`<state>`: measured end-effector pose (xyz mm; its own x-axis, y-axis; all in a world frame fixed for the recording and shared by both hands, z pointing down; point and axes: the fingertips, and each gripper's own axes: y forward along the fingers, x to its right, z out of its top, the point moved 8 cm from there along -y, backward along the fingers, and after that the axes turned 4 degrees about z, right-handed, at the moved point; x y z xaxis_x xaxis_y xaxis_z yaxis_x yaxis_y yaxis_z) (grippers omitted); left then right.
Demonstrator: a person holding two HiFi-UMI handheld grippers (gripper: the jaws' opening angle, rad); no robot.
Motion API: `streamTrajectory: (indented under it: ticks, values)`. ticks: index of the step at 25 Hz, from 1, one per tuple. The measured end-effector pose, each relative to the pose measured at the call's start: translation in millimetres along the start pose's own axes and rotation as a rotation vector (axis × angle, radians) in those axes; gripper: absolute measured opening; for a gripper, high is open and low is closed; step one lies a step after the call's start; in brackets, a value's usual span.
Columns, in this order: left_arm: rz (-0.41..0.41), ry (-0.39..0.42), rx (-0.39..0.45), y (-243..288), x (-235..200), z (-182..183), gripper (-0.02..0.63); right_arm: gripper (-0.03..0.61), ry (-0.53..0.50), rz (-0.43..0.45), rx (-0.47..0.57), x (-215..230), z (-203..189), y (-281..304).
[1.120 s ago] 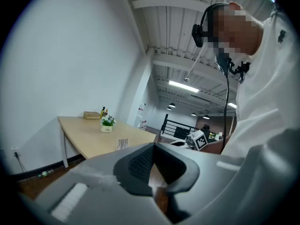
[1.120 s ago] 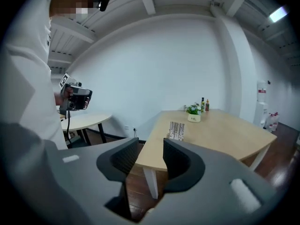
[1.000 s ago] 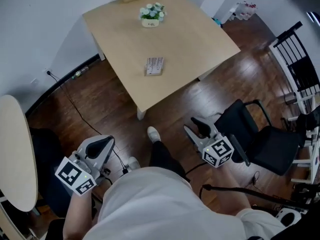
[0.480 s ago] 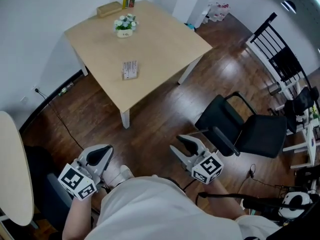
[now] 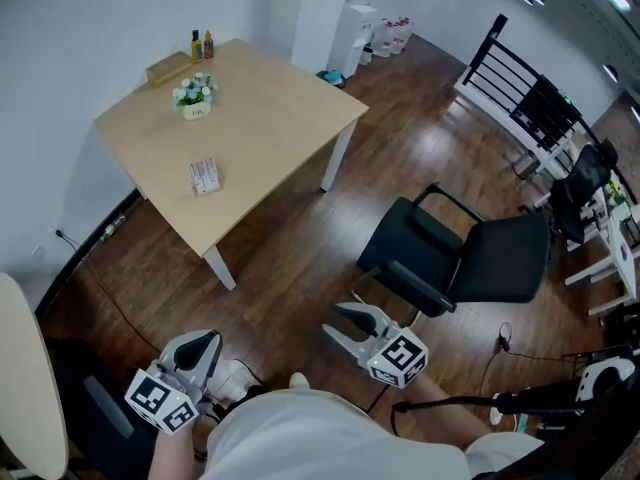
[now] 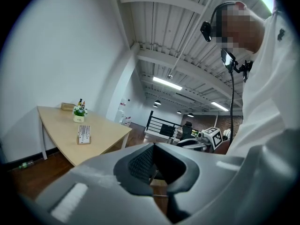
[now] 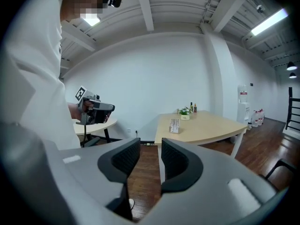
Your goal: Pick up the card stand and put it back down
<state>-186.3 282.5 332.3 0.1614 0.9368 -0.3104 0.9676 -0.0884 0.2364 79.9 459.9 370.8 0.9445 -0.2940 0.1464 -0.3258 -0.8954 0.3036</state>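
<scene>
Pale wood square bench stands across the room. Small white card stand w/ wooden base sits on it, nr the closer edge, well apart from both tools. Left hand-held gripper: low by person's body, jaws together, empty. Right hand-held gripper: over dark floorboards nr black office chair, jaws apart, closing, nothing btwn them.

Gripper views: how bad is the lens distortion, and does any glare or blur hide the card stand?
Left gripper view: strong fisheye with black corners; the ceiling light is bright but throws no glare on the card stand, which is small yet sharp. Right gripper view: same fisheye, stand readable on the table. Head view: walls bow, stand clear.
</scene>
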Motion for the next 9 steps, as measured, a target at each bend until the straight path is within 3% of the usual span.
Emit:
streamTrajectory:
  ticks: [9]
  values:
    - [0.058, -0.016, -0.039, 9.9, 57.3, -23.7, 0.0, 0.144, 0.041, 0.07, -0.002, 13.7, -37.0, -32.0]
